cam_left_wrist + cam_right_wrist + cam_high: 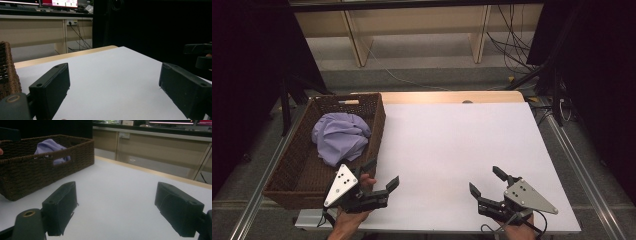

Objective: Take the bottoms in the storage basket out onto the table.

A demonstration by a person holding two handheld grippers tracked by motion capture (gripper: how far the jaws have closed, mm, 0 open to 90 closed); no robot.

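Cloth [340, 136]: 1 lilac, in 1 wicker basket [292, 175]; left gripper [382, 176] & right gripper [484, 181] jaws wide, empty.

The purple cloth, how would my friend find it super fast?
Look at the white table, then the brown woven basket at its left edge. The purple cloth lies crumpled inside, the one soft, pale thing there.

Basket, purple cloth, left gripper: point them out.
Basket [379, 116], high view, right wall's rim.
Purple cloth [339, 136], high view, middle of the crumpled heap.
Left gripper [381, 173], high view, midway between its open fingertips.
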